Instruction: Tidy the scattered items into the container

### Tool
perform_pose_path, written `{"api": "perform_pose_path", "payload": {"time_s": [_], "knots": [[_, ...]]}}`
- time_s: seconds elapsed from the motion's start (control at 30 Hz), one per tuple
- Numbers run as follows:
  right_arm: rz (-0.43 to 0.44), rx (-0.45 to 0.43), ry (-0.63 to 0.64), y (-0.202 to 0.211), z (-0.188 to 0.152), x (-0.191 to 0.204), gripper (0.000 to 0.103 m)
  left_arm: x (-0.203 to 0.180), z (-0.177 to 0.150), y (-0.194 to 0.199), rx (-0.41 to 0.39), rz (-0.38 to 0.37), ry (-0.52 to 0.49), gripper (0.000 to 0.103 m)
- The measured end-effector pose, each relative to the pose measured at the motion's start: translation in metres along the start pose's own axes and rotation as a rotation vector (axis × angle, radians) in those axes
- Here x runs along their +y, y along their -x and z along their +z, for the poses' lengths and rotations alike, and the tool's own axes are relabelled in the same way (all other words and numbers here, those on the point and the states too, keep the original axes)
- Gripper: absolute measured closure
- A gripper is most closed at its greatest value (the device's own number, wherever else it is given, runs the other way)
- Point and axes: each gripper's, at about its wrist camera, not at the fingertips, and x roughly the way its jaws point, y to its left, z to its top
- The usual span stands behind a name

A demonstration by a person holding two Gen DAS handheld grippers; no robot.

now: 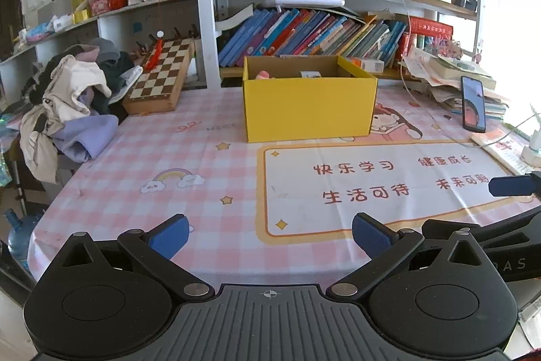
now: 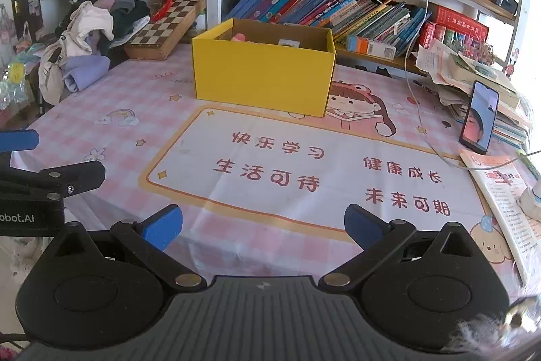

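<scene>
- Left gripper [image 1: 270, 234]: fingers spread, nothing between them, held over the near edge of the tabletop [image 1: 169, 164].
- Right gripper [image 2: 263, 227]: fingers spread, empty, beside the left one.
- Yellow box [image 1: 309, 105] stands toward the far edge of the tabletop; a pink item [image 1: 263, 75] lies inside.
- Phone [image 1: 473, 105] leans near the right edge.

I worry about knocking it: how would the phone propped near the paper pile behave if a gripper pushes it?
The phone stands nearly upright, leaning back towards the paper pile, so a nudge would probably tip or slide it. Its glossy screen looks slippery and likely fragile. Both grippers, left and right, are open and far from it.
</scene>
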Motion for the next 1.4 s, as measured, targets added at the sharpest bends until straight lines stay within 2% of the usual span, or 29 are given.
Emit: {"api": "perform_pose_path", "payload": {"time_s": [0.1, 0.6, 1.4], "knots": [[-0.011, 0.0, -0.007, 0.001, 0.0, 0.011, 0.0, -0.001, 0.0, 0.0, 0.001, 0.002, 0.001, 0.0], [-0.02, 0.008, -0.025, 0.0, 0.0, 0.001, 0.0, -0.008, 0.003, -0.005, 0.006, -0.022, -0.014, 0.0], [-0.009, 0.023, -0.011, -0.002, 0.002, 0.007, 0.0, 0.001, 0.003, -0.006, 0.024, -0.014, 0.014, 0.0]]}}
